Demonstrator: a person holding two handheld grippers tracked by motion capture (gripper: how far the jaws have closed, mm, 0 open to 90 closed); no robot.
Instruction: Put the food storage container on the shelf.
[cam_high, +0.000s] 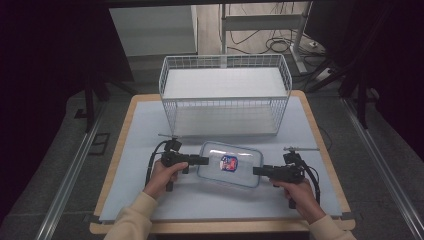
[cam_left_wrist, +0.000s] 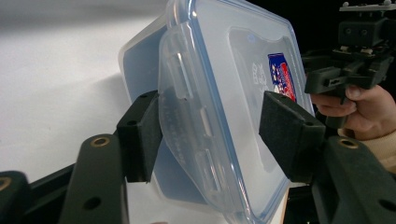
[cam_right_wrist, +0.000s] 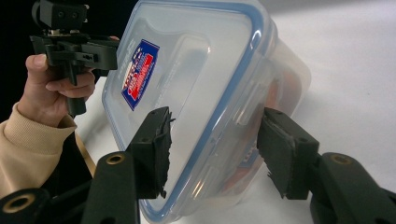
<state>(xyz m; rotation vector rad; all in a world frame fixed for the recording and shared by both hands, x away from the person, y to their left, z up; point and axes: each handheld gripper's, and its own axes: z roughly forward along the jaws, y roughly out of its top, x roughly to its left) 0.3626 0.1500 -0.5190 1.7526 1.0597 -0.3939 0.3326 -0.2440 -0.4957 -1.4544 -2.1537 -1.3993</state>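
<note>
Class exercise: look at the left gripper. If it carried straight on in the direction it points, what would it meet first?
The left gripper points across the table at the plastic box, whose end already sits between its jaws. It would press into the box straight away. The right gripper lies beyond, at the far end.

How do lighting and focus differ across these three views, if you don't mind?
High view: bright white table, surroundings nearly black, all sharp. Left gripper view: clear plastic lidded container is sharp, the table behind washed out. Right gripper view: soft glare on its lid, dark corner behind the far hand.
</note>
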